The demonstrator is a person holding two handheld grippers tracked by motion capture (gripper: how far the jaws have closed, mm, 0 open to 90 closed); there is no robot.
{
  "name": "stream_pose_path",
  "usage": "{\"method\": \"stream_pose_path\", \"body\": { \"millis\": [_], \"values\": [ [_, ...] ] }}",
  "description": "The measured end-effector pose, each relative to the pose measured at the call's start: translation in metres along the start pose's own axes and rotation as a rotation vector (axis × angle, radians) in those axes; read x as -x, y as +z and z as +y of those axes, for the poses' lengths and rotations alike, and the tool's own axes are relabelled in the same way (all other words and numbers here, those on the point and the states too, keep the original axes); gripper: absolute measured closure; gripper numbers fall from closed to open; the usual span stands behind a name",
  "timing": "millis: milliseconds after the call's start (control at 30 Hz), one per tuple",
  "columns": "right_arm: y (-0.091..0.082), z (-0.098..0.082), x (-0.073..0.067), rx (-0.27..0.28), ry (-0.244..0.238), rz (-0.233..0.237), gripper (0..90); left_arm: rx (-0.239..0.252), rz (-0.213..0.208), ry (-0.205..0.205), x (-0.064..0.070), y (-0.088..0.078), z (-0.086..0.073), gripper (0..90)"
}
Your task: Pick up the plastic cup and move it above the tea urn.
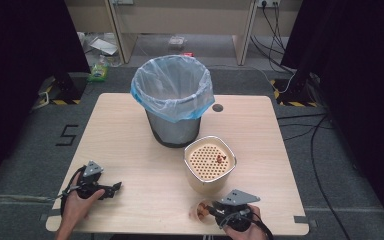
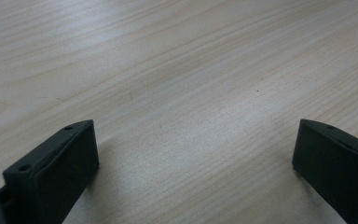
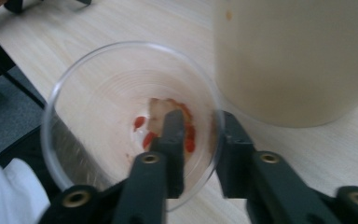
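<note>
- Pinching the clear cup's (image 3: 121, 116) rim, lower middle of the high view: right gripper (image 3: 200, 140).
- Left gripper (image 2: 191, 158) lower left, fingers spread over bare bench (image 2: 177, 70).
- Beige container (image 1: 209, 162) beside the cup.

Left hand (image 1: 77, 200) low at the near-left bench (image 1: 130, 150) edge, left gripper (image 1: 115, 187) pointing rightward, jaws spread wide over bare wood, right hand (image 1: 242, 225) at the near edge, right gripper (image 3: 200, 140) jaws pinching a clear cup (image 3: 98, 93) rim.

Open tabletop (image 1: 130, 150) on the left; lined bin (image 1: 172, 100) and beige container (image 1: 209, 162) (just beside) mid-table.
</note>
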State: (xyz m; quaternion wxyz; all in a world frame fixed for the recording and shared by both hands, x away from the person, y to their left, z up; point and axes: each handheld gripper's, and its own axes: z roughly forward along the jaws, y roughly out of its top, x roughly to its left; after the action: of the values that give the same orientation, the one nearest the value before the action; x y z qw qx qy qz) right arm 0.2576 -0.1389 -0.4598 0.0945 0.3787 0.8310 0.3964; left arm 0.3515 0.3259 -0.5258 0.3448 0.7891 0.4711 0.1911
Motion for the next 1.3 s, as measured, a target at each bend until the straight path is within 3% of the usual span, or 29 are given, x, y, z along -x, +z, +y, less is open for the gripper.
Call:
{"method": "stream_pose_path", "body": {
  "millis": [167, 233, 467, 533, 767, 867, 1133, 1300],
  "values": [
    [-0.007, -0.004, 0.005, 0.02, -0.005, 0.05, 86.8, 0.0, -0.001, 0.001, 0.0, 0.0, 0.0, 0.0],
    [-0.015, -0.004, 0.007, 0.015, -0.05, 0.02, 87.0, 0.001, -0.002, 0.002, 0.0, 0.0, 0.0, 0.0],
    [-0.03, -0.006, 0.02, 0.019, -0.06, -0.012, 87.1, 0.003, -0.005, 0.003, -0.001, 0.0, 0.0, 0.0],
    [-0.042, -0.004, 0.029, 0.026, -0.069, -0.086, 87.1, 0.002, -0.005, 0.003, -0.001, 0.0, 0.0, 0.0],
    [-0.054, -0.007, 0.055, 0.035, -0.06, -0.188, 87.1, 0.003, -0.005, 0.004, -0.001, 0.0, 0.0, 0.0],
    [-0.059, -0.005, 0.072, 0.037, -0.066, -0.261, 87.1, 0.003, -0.005, 0.004, -0.001, 0.0, 0.0, 0.0],
    [-0.062, 0.01, 0.097, 0.057, -0.075, -0.364, 87.1, 0.003, -0.005, 0.004, -0.001, 0.0, 0.0, 0.0],
    [-0.057, 0.018, 0.11, 0.062, -0.078, -0.398, 87.1, 0.003, -0.005, 0.004, -0.001, 0.0, 0.0, 0.0]
  ]
}}
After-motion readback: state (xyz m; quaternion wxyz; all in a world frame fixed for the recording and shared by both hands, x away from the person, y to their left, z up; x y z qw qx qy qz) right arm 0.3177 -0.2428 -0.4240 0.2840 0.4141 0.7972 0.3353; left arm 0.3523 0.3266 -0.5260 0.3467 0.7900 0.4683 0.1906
